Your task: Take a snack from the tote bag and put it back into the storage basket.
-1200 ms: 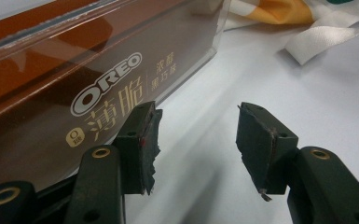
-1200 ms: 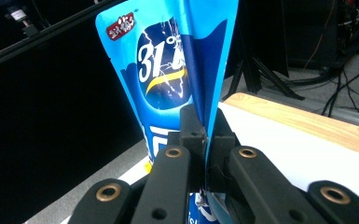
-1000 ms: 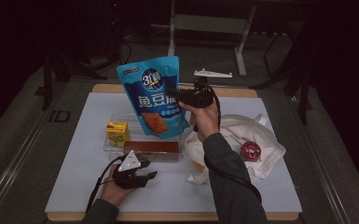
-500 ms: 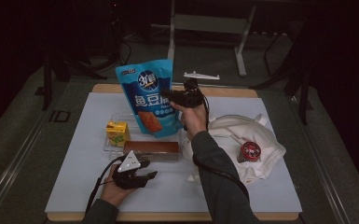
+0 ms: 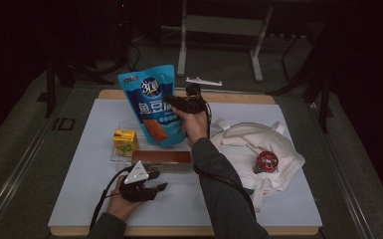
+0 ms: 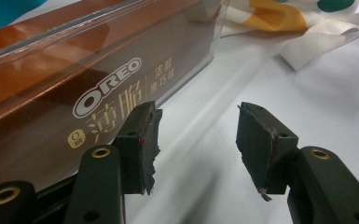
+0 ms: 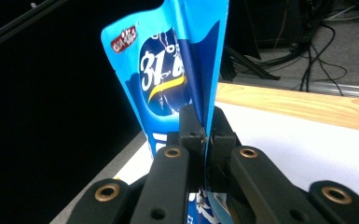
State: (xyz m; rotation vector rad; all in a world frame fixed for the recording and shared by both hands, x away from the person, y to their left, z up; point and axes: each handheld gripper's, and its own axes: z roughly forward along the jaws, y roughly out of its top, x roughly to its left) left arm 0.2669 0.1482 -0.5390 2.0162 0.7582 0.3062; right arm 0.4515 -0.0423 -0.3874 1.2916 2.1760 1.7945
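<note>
My right gripper (image 5: 175, 103) (image 7: 204, 135) is shut on the edge of a big blue snack bag (image 5: 151, 107) (image 7: 177, 70) and holds it upright above the back of the table. The bag's lower end hangs over a clear tray (image 5: 122, 158). In that tray sit a brown Oreo box (image 5: 161, 158) (image 6: 60, 84) and a small yellow carton (image 5: 124, 141). My left gripper (image 5: 151, 181) (image 6: 196, 140) rests on the table just in front of the Oreo box. Its jaws stand open with nothing between them.
A white cloth bag (image 5: 258, 144) (image 6: 303, 28) lies at the right with a round red tin (image 5: 266, 162) on it. A white sheet (image 5: 79, 189) covers the wooden table (image 5: 239, 98). A small white bracket (image 5: 204, 81) lies beyond the far edge.
My right gripper has carried the blue bag leftward and a little lower. The left gripper has stayed where it was.
</note>
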